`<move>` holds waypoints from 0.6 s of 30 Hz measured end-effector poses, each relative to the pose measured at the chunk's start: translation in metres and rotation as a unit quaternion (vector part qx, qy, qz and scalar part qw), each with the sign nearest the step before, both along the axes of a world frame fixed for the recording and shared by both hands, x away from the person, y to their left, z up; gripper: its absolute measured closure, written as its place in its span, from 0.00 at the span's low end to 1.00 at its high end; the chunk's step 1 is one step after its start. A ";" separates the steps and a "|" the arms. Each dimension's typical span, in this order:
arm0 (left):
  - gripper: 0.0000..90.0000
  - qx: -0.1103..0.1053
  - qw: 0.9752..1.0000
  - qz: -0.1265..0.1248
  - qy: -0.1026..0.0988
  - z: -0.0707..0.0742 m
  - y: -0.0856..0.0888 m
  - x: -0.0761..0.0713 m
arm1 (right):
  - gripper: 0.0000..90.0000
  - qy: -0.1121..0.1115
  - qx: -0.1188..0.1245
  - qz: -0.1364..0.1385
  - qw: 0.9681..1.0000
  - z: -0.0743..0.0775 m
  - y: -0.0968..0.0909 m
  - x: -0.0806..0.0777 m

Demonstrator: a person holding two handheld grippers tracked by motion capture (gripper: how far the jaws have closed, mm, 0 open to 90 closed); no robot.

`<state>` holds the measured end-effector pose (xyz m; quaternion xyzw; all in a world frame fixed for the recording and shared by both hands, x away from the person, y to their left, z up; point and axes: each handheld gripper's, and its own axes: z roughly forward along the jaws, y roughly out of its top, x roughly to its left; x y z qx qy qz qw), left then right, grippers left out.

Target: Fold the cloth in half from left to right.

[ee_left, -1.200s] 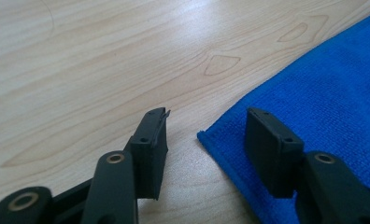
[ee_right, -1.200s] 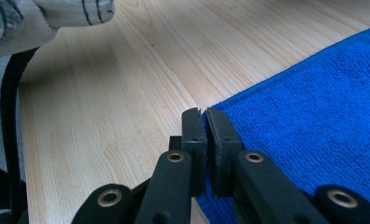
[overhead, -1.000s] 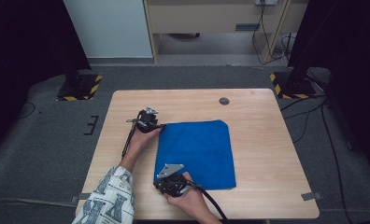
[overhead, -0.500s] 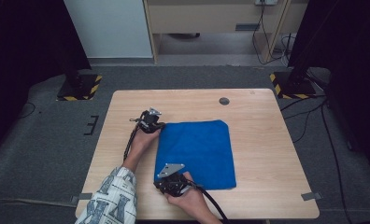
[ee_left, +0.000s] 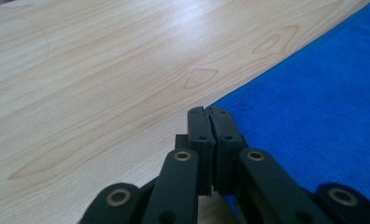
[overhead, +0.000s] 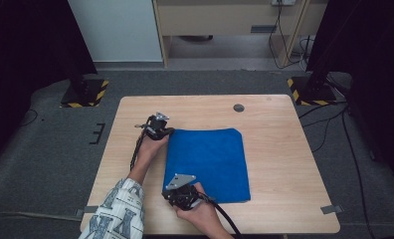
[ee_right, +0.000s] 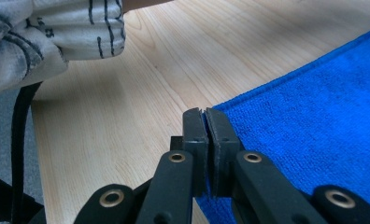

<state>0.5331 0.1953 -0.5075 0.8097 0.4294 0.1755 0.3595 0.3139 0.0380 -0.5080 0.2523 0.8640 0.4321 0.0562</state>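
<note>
A blue microfibre cloth (overhead: pixel 207 164) lies flat and spread out near the middle of the wooden counter (overhead: pixel 279 159). The left gripper (overhead: pixel 164 130) sits at the cloth's far left corner, and the right gripper (overhead: pixel 174 193) sits at the cloth's near left corner, so both are on the cloth's left edge with that edge running between them.

In the left gripper view, the left gripper (ee_left: pixel 207 112) has its jaws pressed together with no gap, their tips right at the cloth's corner (ee_left: pixel 314 116). Whether a fold of fabric is pinched between them cannot be told, since the jaws themselves cover the corner.

In the right gripper view, the right gripper (ee_right: pixel 203 113) has its jaws almost together, with a thin sliver of blue between the tips, so it appears closed on the very edge of the cloth (ee_right: pixel 314 126) at that corner.

A patterned sleeve (ee_right: pixel 47 28) fills the upper left of the right gripper view, and a black cable (ee_right: pixel 19 140) hangs below it. In the high view a small dark round disc (overhead: pixel 239 107) lies on the counter beyond the cloth's far edge, well apart from it. The right hand (overhead: pixel 202 214) is cut off at the bottom edge of the high view.
</note>
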 end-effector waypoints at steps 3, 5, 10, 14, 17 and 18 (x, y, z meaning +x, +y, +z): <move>0.98 0.000 1.000 -0.002 -0.003 0.005 0.001 -0.002 | 0.98 -0.003 0.004 0.000 1.000 0.004 0.003 -0.001; 0.98 0.002 1.000 -0.002 0.000 0.009 0.003 -0.002 | 0.98 -0.005 0.005 0.001 1.000 0.005 0.005 -0.002; 0.98 0.004 1.000 0.001 -0.002 0.017 0.010 -0.001 | 0.98 -0.006 0.010 0.006 1.000 0.008 0.011 -0.003; 0.98 0.008 1.000 0.004 0.001 0.018 0.016 -0.002 | 0.98 -0.007 0.016 0.004 1.000 0.009 0.014 -0.003; 0.98 0.008 1.000 0.005 0.000 0.018 0.019 -0.003 | 0.98 -0.009 0.015 0.002 1.000 0.010 0.016 -0.004; 0.98 0.008 1.000 0.005 -0.001 0.018 0.021 -0.003 | 0.98 -0.009 0.016 0.000 1.000 0.010 0.016 -0.004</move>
